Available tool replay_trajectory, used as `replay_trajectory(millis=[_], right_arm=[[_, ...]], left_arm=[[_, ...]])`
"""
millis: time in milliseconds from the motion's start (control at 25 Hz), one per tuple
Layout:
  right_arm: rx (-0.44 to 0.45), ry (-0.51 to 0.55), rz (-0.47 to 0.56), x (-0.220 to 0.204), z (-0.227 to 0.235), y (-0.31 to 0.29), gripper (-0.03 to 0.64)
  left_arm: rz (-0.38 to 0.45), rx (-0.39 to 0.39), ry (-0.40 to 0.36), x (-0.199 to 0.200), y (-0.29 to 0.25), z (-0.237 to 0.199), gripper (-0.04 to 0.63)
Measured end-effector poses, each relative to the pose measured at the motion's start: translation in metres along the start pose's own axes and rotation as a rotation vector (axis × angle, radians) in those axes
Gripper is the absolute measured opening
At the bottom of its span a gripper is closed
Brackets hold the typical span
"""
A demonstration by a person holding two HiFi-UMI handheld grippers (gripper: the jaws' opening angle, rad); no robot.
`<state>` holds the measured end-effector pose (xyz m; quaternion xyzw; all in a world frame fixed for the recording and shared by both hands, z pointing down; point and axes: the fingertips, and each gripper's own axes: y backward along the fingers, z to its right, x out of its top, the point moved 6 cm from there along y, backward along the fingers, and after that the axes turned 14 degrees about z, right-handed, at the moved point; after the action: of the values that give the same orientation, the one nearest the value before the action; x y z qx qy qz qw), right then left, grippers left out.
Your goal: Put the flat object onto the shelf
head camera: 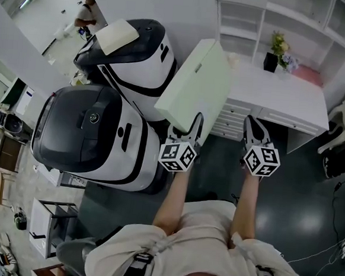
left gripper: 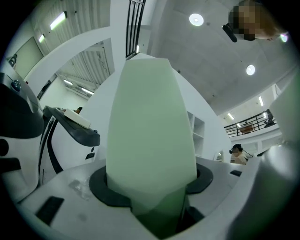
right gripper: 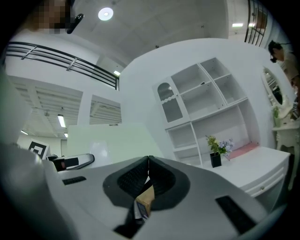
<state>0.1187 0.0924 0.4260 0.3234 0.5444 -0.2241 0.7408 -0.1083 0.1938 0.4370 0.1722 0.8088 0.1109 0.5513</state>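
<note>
While the panel is hanging in mid-air, left gripper: is pinching the bottom edge of the flat green panel, its jaws pressing on both faces.
Right gripper: is riding beside it with jaws pressed together on nothing, giving the panel no support.
Panel's place: is standing tilted above the left gripper, between the white-and-black machines and the desk, not yet on the shelf.
Slip risk: one low pinch is carrying a tall sheet, so I judge it could be swinging or sliding in the jaws on any quick tilt.
Collision risk: the free top corner is leading toward the shelf frame and may be catching it.
Desk risk: the potted plant is standing under the shelf openings, and a low approach could be toppling it.
</note>
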Motion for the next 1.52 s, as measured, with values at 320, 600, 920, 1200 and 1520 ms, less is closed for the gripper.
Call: replay_trajectory(millis=[320, 600, 920, 1200, 1520], right_arm=[[0.012, -0.007, -0.041, -0.018, 0.036, -0.003, 0.067], [0.037, -0.006, -0.073, -0.029, 0.037, -0.015, 0.067], [0.052, 0.027, -0.107, -0.042, 0.059, -0.065, 0.067], [0.041, 0.037, -0.096, -0.043, 0.097, -0.135, 0.067], [-0.01, 0.054, -0.081, -0.037, 0.142, -0.2, 0.067]], left_arm=[[0.028, 0.071, 0.108, -0.029, -0.003, 0.001, 0.267], [0.021, 0.112, 0.221, -0.042, -0.005, -0.013, 0.267], [0.024, 0.147, 0.349, -0.075, -0.055, -0.04, 0.267], [0.007, 0.129, 0.439, -0.104, -0.146, -0.052, 0.267], [-0.033, 0.105, 0.539, -0.133, -0.237, -0.063, 0.267]])
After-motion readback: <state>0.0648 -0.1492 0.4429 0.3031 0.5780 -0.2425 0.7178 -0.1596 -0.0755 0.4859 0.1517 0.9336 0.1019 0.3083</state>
